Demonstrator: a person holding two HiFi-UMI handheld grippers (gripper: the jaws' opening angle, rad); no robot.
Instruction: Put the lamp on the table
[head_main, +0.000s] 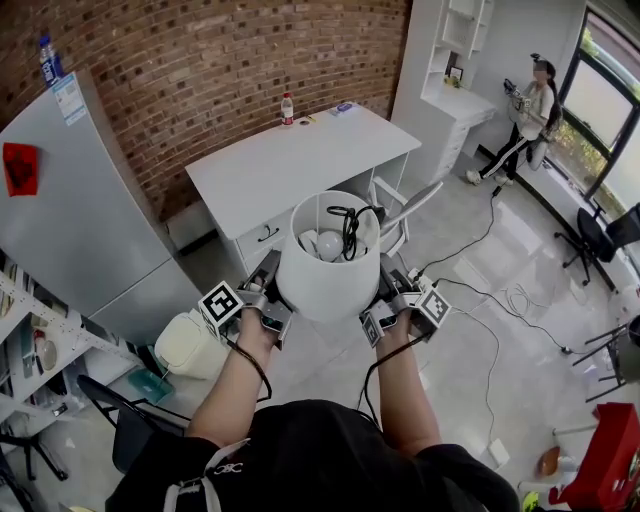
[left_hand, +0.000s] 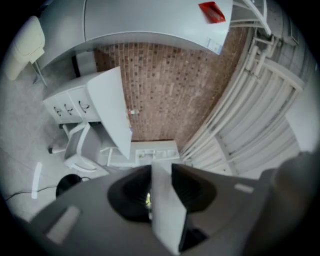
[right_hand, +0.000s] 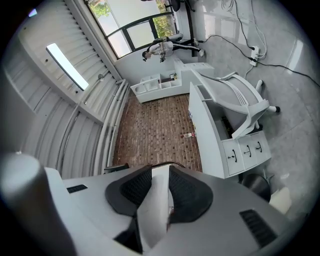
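I hold the lamp (head_main: 328, 270) in the air between both grippers; its white drum shade faces up, with a bulb and a coiled black cord inside. My left gripper (head_main: 272, 288) is shut on the shade's left wall and my right gripper (head_main: 385, 292) on its right wall. In the left gripper view the thin white shade wall (left_hand: 164, 205) stands pinched between the dark pads (left_hand: 132, 192). The right gripper view shows the same grip on the shade wall (right_hand: 155, 207). The white table (head_main: 270, 170) lies just beyond the lamp, against the brick wall.
A bottle (head_main: 288, 108) and small items stand on the table's far edge. A white swivel chair (head_main: 405, 212) sits at its right side, a grey fridge (head_main: 70, 220) on the left. Cables (head_main: 500, 295) trail over the floor. A person (head_main: 530, 115) stands far right.
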